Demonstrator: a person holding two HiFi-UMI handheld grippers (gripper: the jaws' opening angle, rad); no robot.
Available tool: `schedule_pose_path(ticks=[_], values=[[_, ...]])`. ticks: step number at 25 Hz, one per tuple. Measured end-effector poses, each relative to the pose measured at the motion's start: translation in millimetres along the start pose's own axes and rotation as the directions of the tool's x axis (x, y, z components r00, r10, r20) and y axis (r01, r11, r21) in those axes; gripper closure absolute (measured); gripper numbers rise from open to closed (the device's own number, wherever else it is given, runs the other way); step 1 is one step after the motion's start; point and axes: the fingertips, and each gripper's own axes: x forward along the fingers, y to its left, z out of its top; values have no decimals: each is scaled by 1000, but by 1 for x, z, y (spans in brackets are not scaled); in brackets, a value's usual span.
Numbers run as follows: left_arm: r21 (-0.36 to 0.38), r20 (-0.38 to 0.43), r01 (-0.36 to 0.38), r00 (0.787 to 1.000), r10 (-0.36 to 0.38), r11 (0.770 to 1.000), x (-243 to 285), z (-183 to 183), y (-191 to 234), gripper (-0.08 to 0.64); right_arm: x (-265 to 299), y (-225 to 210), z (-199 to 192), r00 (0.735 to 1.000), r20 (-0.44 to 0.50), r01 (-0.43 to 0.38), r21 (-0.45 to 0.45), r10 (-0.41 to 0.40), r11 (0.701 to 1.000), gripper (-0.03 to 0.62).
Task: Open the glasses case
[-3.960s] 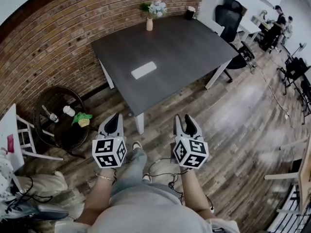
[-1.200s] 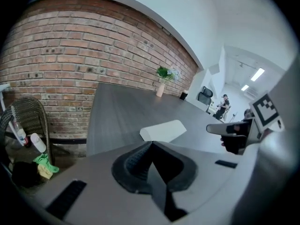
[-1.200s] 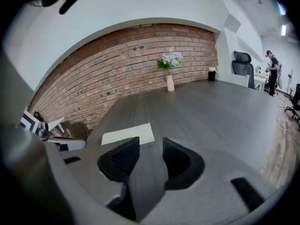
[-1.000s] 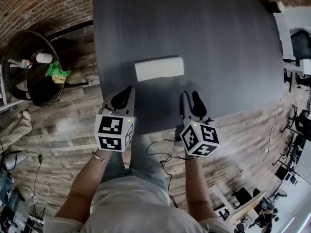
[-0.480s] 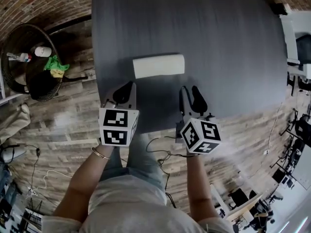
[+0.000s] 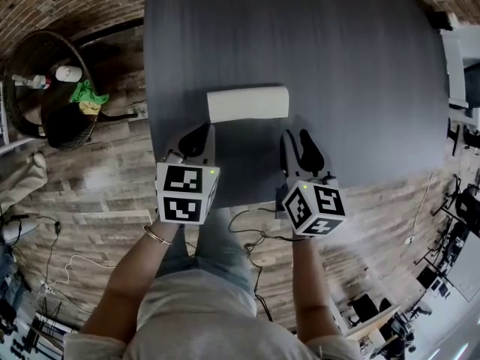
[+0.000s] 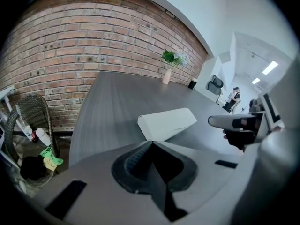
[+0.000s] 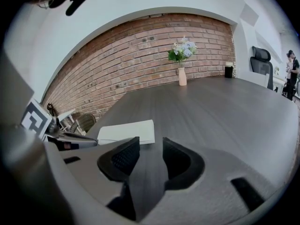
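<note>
1 glasses case (image 6: 247, 103) beyond left gripper (image 6: 203, 130), right gripper (image 6: 295, 134)

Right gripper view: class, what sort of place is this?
Probably an office meeting room: a large dark table, an office chair at its far side, and a vase of flowers on it.

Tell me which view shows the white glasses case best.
The head view: the glasses case lies closed, whole and unobstructed on the table, seen from above. The left gripper view shows it obliquely, foreshortened. The right gripper view shows it low and flat, its near edge behind the right gripper.
</note>
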Motion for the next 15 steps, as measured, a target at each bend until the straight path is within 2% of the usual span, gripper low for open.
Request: schedule_pose_path(ticks=[15], values=[[-18,-38,-12,999,11,1000,4,0,-1,561,16,8,8,998,-11,-57,-22,57,998,434]])
